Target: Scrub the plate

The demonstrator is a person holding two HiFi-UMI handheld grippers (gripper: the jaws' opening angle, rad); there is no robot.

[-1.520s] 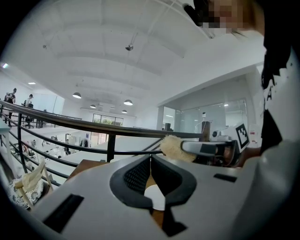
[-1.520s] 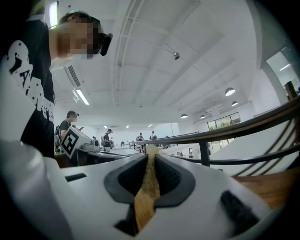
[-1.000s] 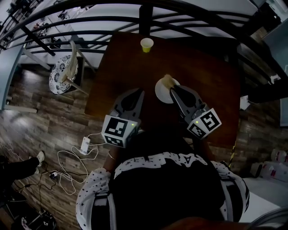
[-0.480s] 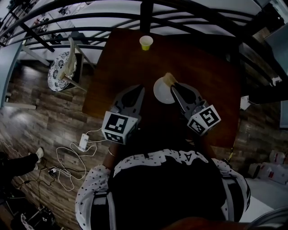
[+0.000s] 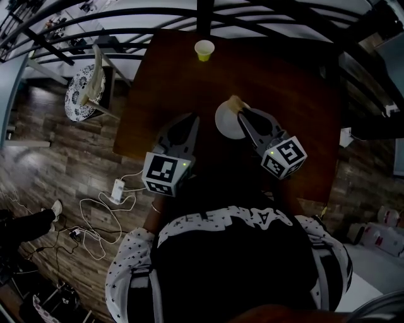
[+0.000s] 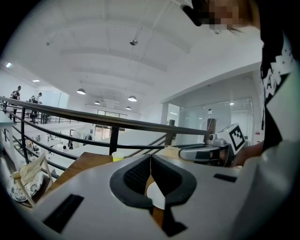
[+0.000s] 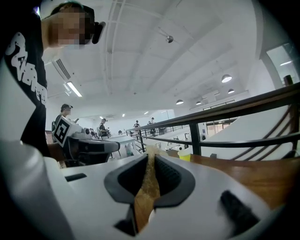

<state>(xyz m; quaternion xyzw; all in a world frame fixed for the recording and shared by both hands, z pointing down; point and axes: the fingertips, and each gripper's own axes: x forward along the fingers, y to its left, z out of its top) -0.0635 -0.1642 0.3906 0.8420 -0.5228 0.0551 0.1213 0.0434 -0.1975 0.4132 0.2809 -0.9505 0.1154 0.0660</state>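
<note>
A white plate lies on the dark wooden table. My right gripper is shut on a tan sponge that sticks out over the plate's far right rim. In the right gripper view the sponge is pinched flat between the jaws of the right gripper. My left gripper hovers left of the plate, shut and holding nothing. The left gripper view shows the left gripper with a slice of the plate below its closed jaws.
A yellow paper cup stands at the table's far edge, in front of a black railing. A chair with a patterned cushion stands on the floor to the left. Cables and a power strip lie on the floor.
The whole head view has drifted up a little. Both grippers and the sponge stay in about the same places relative to the plate.
</note>
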